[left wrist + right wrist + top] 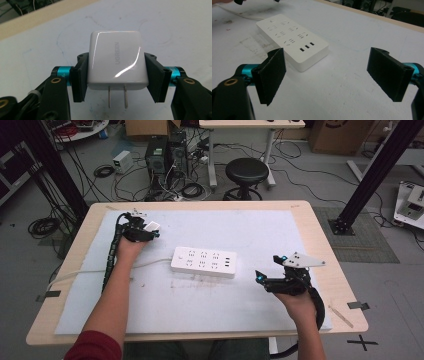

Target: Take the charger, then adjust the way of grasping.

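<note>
Left gripper [145, 231] near far-left corner of white mat [270, 227], jaws clamped on sides of white charger [115, 60], two prongs pointing back toward camera in left gripper view. White cord [95, 271] runs from left table edge, under left forearm, to power strip [204, 262] lying flat mid-mat. Bare mat all around strip. Right gripper [272, 270] near right mat edge, jaws spread wide, nothing between, strip just ahead of it. Beyond table: black stool [246, 172], cables on floor.
</note>
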`<action>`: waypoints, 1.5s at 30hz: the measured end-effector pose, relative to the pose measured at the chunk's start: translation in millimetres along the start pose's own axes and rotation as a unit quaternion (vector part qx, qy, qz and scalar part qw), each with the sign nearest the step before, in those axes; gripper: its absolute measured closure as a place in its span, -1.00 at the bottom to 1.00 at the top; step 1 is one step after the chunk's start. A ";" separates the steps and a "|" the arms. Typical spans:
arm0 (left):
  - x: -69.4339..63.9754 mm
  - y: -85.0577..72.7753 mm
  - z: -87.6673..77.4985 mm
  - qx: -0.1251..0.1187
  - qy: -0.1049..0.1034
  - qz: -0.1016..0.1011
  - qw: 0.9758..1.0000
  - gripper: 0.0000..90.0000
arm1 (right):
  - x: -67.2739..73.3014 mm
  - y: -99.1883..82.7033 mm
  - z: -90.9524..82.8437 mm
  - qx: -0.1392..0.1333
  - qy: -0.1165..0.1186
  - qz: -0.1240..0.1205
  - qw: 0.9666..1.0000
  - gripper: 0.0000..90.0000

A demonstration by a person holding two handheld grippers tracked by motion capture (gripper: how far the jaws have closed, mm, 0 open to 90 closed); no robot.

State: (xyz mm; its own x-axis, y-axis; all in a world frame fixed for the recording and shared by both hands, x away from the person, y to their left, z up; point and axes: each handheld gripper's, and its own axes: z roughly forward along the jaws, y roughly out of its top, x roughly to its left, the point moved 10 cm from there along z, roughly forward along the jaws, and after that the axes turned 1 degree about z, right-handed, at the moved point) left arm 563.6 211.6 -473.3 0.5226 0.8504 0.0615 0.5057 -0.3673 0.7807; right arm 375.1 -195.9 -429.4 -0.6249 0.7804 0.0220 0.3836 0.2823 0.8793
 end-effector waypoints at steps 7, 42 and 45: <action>-25.1 9.3 -53.1 -0.035 -0.027 0.029 0.999 -0.06 | 8.9 10.2 -2.7 -0.004 0.024 -0.008 1.000 -0.65; -186.8 -12.6 -125.7 -0.112 -0.193 0.215 0.951 -0.06 | 54.6 16.1 9.3 0.027 0.115 -0.004 0.993 -0.65; -204.6 -14.5 -122.8 -0.116 -0.201 0.235 0.944 -0.06 | 63.5 13.8 16.2 0.037 0.130 0.012 0.991 -0.65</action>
State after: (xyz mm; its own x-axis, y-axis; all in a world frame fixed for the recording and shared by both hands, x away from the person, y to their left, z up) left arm 365.1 89.2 -420.9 0.8939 0.3852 0.2292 0.0144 -0.5356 0.8443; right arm 351.7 -133.5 -423.6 -0.7653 0.6198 0.1737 0.4440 0.3128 0.8397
